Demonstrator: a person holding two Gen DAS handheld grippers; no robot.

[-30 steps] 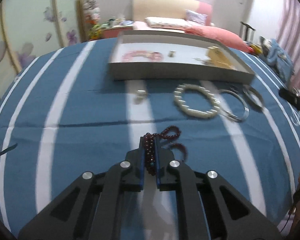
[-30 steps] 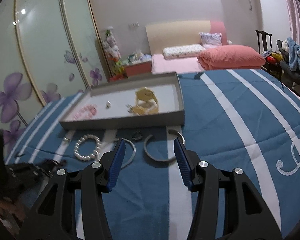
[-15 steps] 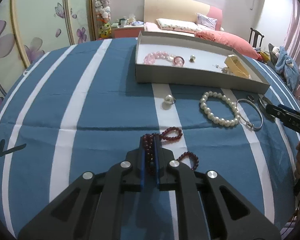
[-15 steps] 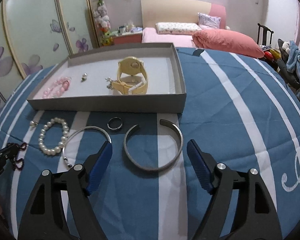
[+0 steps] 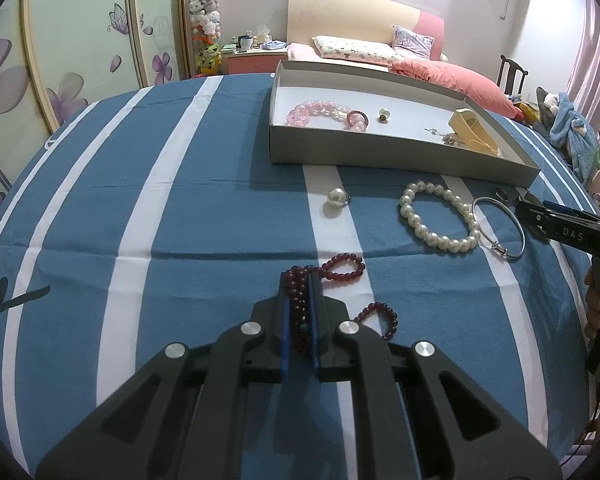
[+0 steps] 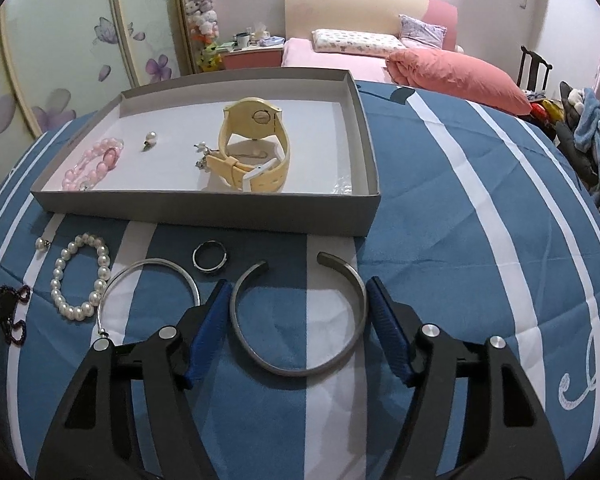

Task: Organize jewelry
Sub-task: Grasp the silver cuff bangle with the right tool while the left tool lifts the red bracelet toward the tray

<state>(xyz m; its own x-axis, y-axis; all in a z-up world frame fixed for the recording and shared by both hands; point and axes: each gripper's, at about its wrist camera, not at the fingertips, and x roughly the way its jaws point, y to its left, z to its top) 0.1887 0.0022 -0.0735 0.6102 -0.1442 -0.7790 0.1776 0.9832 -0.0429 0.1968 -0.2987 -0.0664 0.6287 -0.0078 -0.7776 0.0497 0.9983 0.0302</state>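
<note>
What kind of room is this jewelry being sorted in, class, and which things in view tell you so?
Most likely a bedroom: a bed with a headboard and pillows, a folded pink quilt, and a floral sliding wardrobe. The tray sits on a blue striped cloth.

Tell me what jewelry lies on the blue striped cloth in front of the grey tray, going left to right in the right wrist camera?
Single white pearl → white pearl bead bracelet → thin silver hoop bangle → small dark metal ring → open grey metal cuff bangle, which lies between the right gripper's closing jaws.
</note>
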